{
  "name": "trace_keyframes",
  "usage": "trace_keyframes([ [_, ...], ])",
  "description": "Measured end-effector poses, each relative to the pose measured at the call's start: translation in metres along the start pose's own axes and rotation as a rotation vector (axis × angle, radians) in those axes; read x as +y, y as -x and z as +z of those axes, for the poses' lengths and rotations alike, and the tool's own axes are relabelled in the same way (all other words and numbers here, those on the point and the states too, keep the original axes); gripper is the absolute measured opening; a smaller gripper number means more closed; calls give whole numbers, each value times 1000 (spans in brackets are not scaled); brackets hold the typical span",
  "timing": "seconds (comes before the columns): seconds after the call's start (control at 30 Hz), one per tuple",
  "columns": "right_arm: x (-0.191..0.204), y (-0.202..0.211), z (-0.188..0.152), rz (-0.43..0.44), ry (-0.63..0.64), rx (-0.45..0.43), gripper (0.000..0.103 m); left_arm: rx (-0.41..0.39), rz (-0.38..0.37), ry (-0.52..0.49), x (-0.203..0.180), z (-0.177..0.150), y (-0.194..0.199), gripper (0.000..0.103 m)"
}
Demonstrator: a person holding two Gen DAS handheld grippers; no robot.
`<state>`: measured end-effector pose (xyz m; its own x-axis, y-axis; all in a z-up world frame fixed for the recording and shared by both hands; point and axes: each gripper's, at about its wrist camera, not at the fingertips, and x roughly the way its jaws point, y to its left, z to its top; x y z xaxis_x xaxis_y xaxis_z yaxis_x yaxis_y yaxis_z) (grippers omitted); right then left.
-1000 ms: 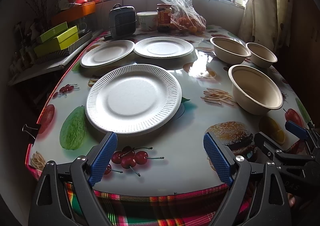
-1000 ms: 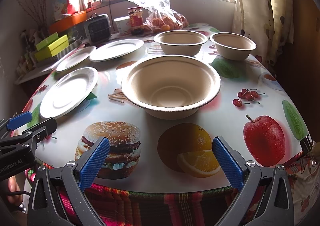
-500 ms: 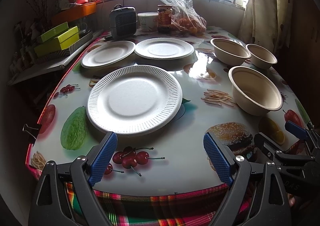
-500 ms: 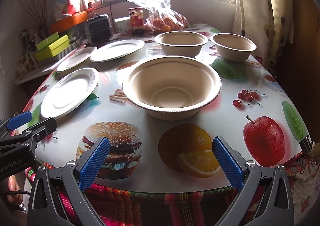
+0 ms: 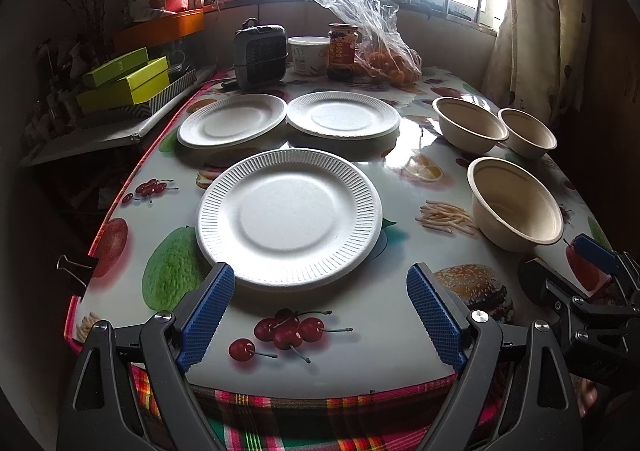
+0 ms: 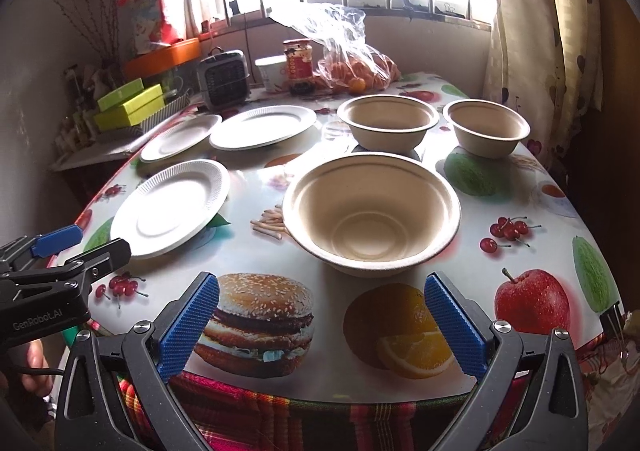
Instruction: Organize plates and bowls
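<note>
Three white paper plates lie on the fruit-print table: a near ribbed plate (image 5: 289, 218) and two far plates, left (image 5: 233, 125) and right (image 5: 343, 120). Three beige bowls stand at the right: a near large bowl (image 6: 371, 213), a far bowl (image 6: 387, 123) and a smaller far-right bowl (image 6: 486, 128). My left gripper (image 5: 316, 313) is open and empty, its fingertips just short of the near plate's front rim. My right gripper (image 6: 320, 321) is open and empty, just in front of the near large bowl.
At the table's far end stand a small grey heater (image 5: 261, 56), a white tub (image 5: 308, 55), a jar (image 5: 342, 51) and a plastic bag of oranges (image 5: 376, 51). Green boxes (image 5: 124, 85) sit on a ledge at left. A curtain (image 6: 544, 31) hangs at right.
Both grippers have edged forward toward the table: the near plate and the near bowl sit a little closer to the fingertips. Nothing on the table has moved.
</note>
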<state>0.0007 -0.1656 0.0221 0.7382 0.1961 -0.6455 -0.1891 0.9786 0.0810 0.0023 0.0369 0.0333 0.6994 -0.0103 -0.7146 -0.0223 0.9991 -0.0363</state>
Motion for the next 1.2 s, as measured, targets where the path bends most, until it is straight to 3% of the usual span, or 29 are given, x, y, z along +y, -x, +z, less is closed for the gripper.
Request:
trace_keyframes([
  [0.1, 4, 5, 15, 7, 19, -32, 103, -14, -18, 31, 15, 9, 4, 89],
  [0.47, 19, 2, 91, 83, 81, -114, 103, -37, 61, 100, 80, 49, 0, 88],
  [0.8, 38, -46, 154, 146, 143, -20, 103, -2, 63, 191, 137, 86, -23, 88],
  [1.0, 47, -82, 187, 244, 116, 59, 103, 1, 45, 221, 162, 111, -38, 76],
  [1.2, 67, -119, 214, 282, 166, 103, 103, 5, 76, 233, 181, 132, -58, 75],
])
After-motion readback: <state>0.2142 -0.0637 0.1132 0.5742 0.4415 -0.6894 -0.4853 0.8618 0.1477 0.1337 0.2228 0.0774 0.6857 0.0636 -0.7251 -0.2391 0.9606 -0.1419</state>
